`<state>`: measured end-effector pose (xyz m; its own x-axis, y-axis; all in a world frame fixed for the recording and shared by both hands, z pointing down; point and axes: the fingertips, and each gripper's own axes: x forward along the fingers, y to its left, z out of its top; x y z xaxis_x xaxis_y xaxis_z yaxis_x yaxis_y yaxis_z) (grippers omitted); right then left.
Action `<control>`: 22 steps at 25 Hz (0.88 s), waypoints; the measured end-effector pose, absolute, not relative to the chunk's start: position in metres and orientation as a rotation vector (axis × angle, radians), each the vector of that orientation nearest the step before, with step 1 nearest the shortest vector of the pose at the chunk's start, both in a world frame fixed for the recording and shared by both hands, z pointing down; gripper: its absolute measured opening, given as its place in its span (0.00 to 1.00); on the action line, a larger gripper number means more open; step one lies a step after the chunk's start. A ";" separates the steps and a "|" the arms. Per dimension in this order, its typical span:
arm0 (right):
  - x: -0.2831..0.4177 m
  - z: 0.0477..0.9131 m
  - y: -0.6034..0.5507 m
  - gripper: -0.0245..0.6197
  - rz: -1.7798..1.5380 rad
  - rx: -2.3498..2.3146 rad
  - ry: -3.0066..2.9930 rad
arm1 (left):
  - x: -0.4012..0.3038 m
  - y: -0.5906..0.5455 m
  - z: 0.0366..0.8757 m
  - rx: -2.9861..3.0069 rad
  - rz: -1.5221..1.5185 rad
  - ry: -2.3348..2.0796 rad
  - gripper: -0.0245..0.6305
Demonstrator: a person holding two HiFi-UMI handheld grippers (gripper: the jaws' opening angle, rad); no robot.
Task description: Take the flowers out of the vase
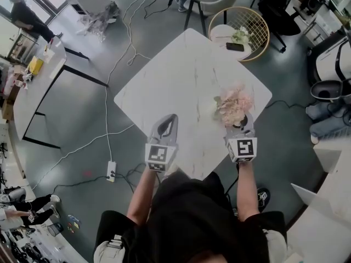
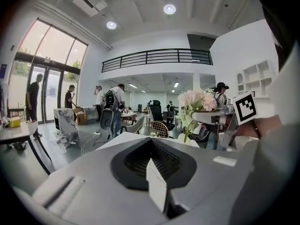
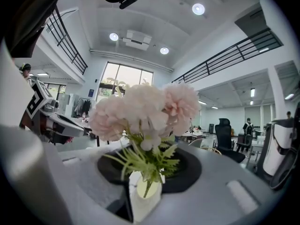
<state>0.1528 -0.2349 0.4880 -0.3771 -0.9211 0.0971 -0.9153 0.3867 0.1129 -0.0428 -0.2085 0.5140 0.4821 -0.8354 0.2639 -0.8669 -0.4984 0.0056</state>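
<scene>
The white marble table (image 1: 181, 75) carries a bunch of pale pink artificial flowers (image 1: 235, 104) with green leaves, standing toward the 3 o'clock side of the tabletop. Their stems sit in a small white vase (image 3: 144, 197), which the blooms hide from the head view. The right gripper (image 1: 243, 123) reaches in from 6 o'clock, right under the bouquet. In its own view the vase stands upright between its jaws, which seem clenched against the vase's sides, though the contact itself is low in the frame and hard to make out. The left gripper (image 1: 171, 119) hovers over the table at 9 o'clock of the flowers, well apart from them. Its jaws are pressed together with nothing between them. Beyond the table at 1 o'clock stands a round gold wire side table (image 1: 258, 21) with a dark phone (image 1: 235, 46) on it, and a white power strip (image 1: 111, 170) lies on the floor at 8 o'clock.
</scene>
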 end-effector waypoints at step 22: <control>0.131 0.435 -0.204 0.24 -0.226 1.768 -2.402 | -0.061 -0.202 0.489 2.695 0.241 -1.400 0.05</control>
<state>0.1308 -0.2040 0.4350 -0.2939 -0.9553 0.0318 -0.9325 0.2939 0.2098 -0.0612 -0.2023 0.4888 0.5661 -0.8036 0.1834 -0.8187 -0.5741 0.0118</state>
